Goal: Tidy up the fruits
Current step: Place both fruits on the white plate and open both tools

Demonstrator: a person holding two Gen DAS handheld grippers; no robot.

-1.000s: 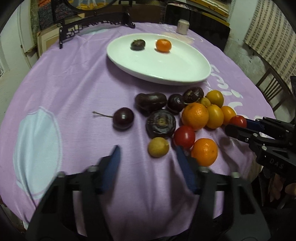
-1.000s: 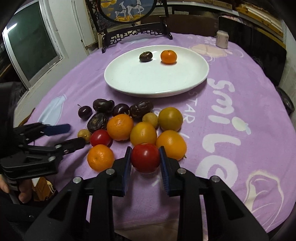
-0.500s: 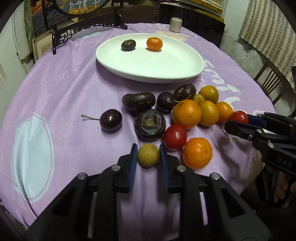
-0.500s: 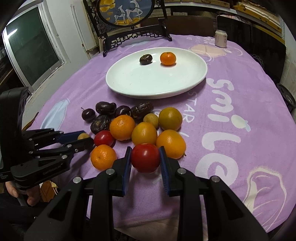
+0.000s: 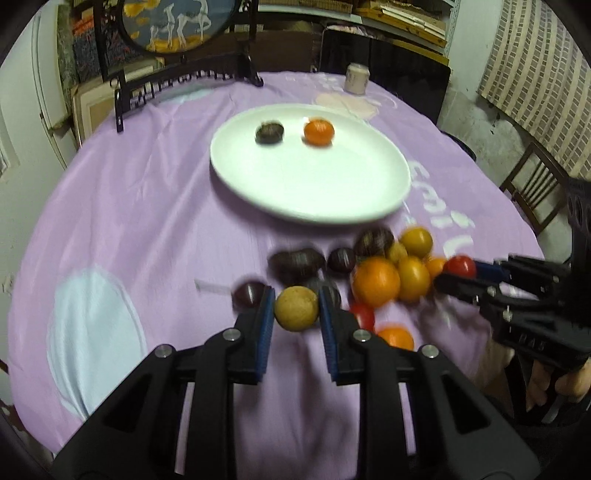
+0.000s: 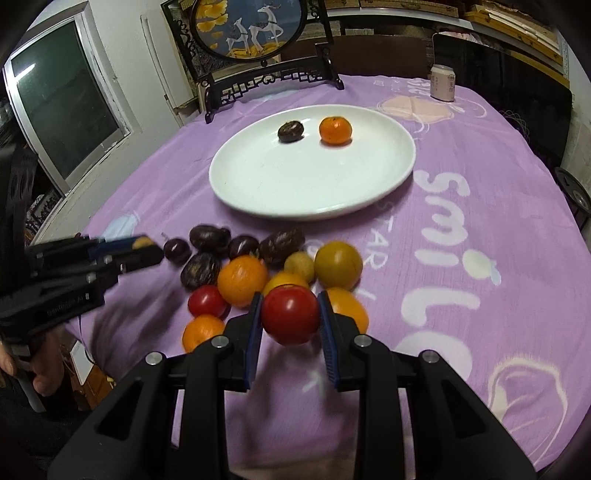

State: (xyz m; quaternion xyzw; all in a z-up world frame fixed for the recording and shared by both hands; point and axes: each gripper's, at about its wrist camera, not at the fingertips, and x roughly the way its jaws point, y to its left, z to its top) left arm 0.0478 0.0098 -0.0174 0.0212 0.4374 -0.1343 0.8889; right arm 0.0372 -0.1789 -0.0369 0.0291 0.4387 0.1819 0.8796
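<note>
My left gripper [image 5: 296,309] is shut on a small yellow-brown fruit [image 5: 296,308], lifted above the purple cloth. My right gripper [image 6: 290,314] is shut on a red tomato [image 6: 290,314], also raised. The right gripper shows in the left wrist view [image 5: 456,274]; the left gripper shows in the right wrist view [image 6: 144,247]. A white plate [image 6: 314,195] holds a dark fruit [image 6: 290,132] and an orange [image 6: 335,129]. A loose pile of oranges [image 6: 242,280], yellow fruits [image 6: 338,264], dark fruits [image 6: 208,238] and another tomato [image 6: 207,301] lies in front of the plate.
A dark wooden stand with a round deer picture [image 6: 255,29] is at the table's far edge. A small can [image 6: 442,83] stands at the far right. A wooden chair [image 5: 535,192] is beside the table on the right.
My left gripper closed on the yellow-brown fruit and has lifted it off the cloth. My right gripper has raised the tomato. Both views have risen and tilted toward the plate.
</note>
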